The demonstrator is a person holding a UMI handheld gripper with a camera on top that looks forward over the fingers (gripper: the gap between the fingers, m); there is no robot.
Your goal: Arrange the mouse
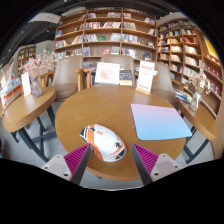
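A white, orange and dark mouse (103, 141) lies on the round wooden table (90, 108), left of a light blue mouse mat (160, 121). My gripper (111, 160) hangs over the table's near edge with its fingers wide apart. The magenta left pad (76, 158) and the right pad (146, 158) stand at either side, and the mouse sits just ahead of them, nearer the left finger. Neither finger touches the mouse. The mat is bare, beyond the right finger.
Upright cards and books (108, 73) stand at the table's far edge. A second wooden table (25, 108) with chairs is to the left. Bookshelves (105, 32) line the back and right walls.
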